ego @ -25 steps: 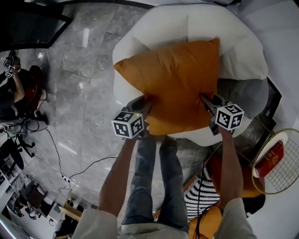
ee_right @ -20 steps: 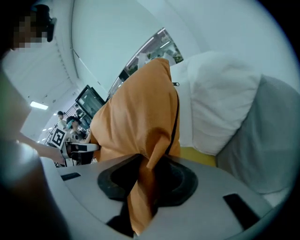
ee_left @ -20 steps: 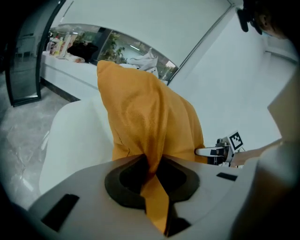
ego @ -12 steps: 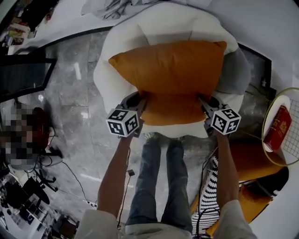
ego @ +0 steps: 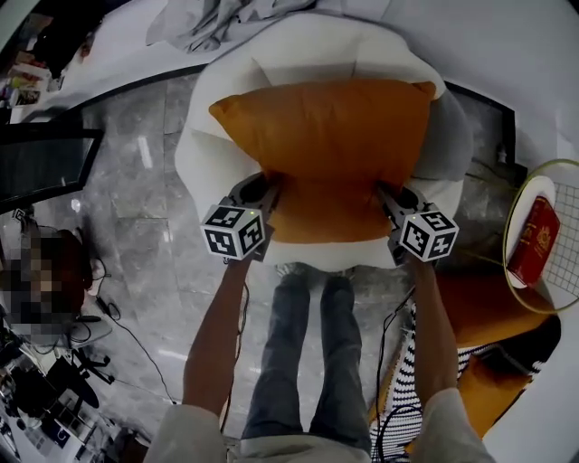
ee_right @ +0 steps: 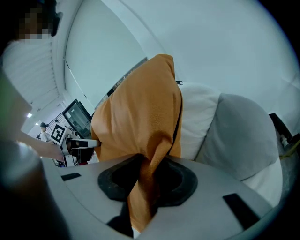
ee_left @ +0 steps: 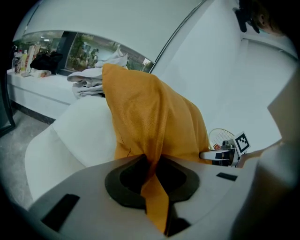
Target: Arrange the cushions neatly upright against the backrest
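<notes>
An orange cushion (ego: pixel 335 145) hangs over the round white armchair (ego: pixel 226 90), held at its two near corners. My left gripper (ego: pixel 268 192) is shut on the cushion's left corner, with orange fabric (ee_left: pixel 152 154) pinched between its jaws. On the right corner my right gripper (ego: pixel 384 193) is shut the same way, a fold of fabric (ee_right: pixel 150 164) clamped in it. A grey cushion (ego: pixel 450 136) leans at the chair's right side, and shows beside the orange one as a grey cushion (ee_right: pixel 243 136) in the right gripper view. The white backrest (ee_left: pixel 84 131) rises behind.
A round wire side table (ego: pixel 561 244) with a red book (ego: pixel 529 240) stands to the right. More orange cushions (ego: pixel 488 316) and a striped one (ego: pixel 398 380) lie on the floor at right. Crumpled cloth (ego: pixel 208 18) lies beyond the chair. Cables run over the marble floor (ego: pixel 136 226).
The view has swung so the chair sits more centred. The cushion has turned from tilted to level and square over the seat. Both grippers kept their hold.
</notes>
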The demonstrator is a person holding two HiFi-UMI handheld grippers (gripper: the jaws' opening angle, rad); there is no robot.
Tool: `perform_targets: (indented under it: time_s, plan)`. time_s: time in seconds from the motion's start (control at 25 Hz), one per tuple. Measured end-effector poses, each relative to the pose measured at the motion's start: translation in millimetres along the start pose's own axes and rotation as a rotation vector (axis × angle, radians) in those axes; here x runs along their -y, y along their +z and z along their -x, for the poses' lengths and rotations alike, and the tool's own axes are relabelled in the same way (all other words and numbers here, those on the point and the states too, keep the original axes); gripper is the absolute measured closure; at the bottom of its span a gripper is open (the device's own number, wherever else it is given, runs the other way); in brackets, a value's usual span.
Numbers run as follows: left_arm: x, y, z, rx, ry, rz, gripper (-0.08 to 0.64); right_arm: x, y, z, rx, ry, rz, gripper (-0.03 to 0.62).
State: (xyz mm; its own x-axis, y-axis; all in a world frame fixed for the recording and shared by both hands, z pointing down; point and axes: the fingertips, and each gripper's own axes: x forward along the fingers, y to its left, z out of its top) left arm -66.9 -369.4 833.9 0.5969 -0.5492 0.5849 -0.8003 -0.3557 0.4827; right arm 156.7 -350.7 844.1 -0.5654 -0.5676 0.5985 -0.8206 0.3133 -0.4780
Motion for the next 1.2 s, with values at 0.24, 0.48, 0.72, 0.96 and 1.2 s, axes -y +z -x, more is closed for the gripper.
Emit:
perform_targets:
  time_s: [0.24,0.48,0.72,0.96,1.2]
  plan:
    - [-24.6,41.7,-11.4,0.028,-0.001,-0.034,0.479,-1.6,35.2,-30.5,0.014,-0.002,0.019,0.474]
    - [-43.0,98.9,-31.8,0.074,0.005,-0.089,0.479,7.1,92.5,-59.6,0.073,-0.018,0.062,0.469]
    - [-48.7,126.4,-52.0,0.076,-0.014,-0.142,0.477,21.8,110.5,-74.0,0.107,-0.054,0.058,0.446]
    - [-56.9,121.8,-60.2,0.093,-0.008,-0.127,0.461,32.0,102.8,-81.9,0.13,-0.066,0.025,0.415]
    - [-74.1,115.3,-58.0,0.127,0.066,-0.069,0.3,45.2,102.3,-81.7,0.163,-0.132,0.042,0.292]
